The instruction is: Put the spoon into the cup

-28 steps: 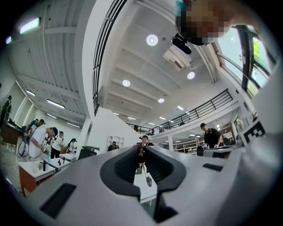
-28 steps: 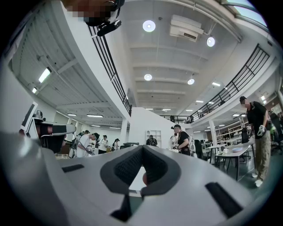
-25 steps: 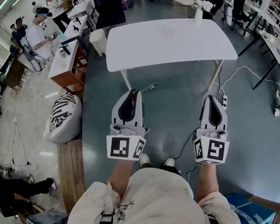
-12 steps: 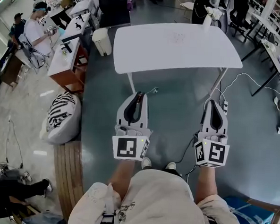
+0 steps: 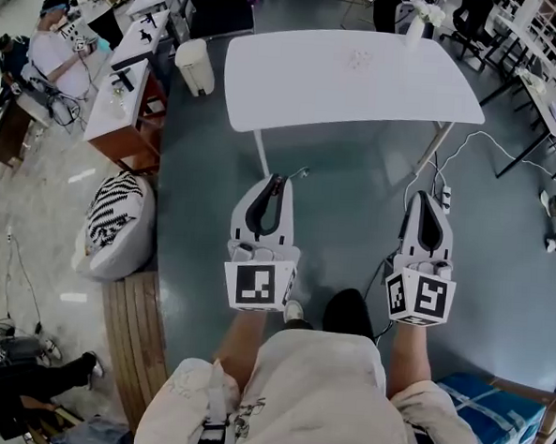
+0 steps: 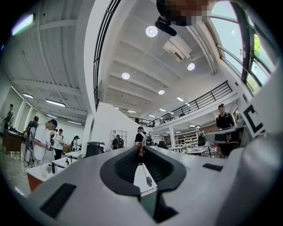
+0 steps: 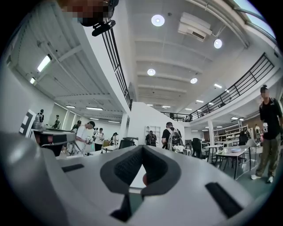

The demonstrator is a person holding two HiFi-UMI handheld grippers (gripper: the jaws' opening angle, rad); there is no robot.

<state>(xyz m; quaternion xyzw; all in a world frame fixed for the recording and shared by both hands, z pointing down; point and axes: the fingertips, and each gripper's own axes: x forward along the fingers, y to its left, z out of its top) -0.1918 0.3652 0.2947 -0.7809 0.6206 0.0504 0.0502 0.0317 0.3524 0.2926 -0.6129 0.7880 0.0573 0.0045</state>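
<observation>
1. The left gripper [image 5: 278,180] is held out over the floor, its jaws together at the tips with nothing between them.
2. The right gripper [image 5: 426,195] is likewise closed and empty.
3. A faint clear cup [image 5: 358,58] stands on the white table [image 5: 286,85], well ahead of both grippers. The spoon cannot be made out.

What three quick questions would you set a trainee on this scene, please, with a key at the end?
1. True or false: the left tongs and the right tongs are held over the white table.
2. What lies on the floor at the person's left? A) a striped beanbag B) a ladder C) a bicycle
3. What pokes out at the tip of the left tongs?
Key: 1. False: both are over the grey floor, short of the table. 2. A. 3. A thin spoon, it seems, with the left tongs shut on it.
</observation>
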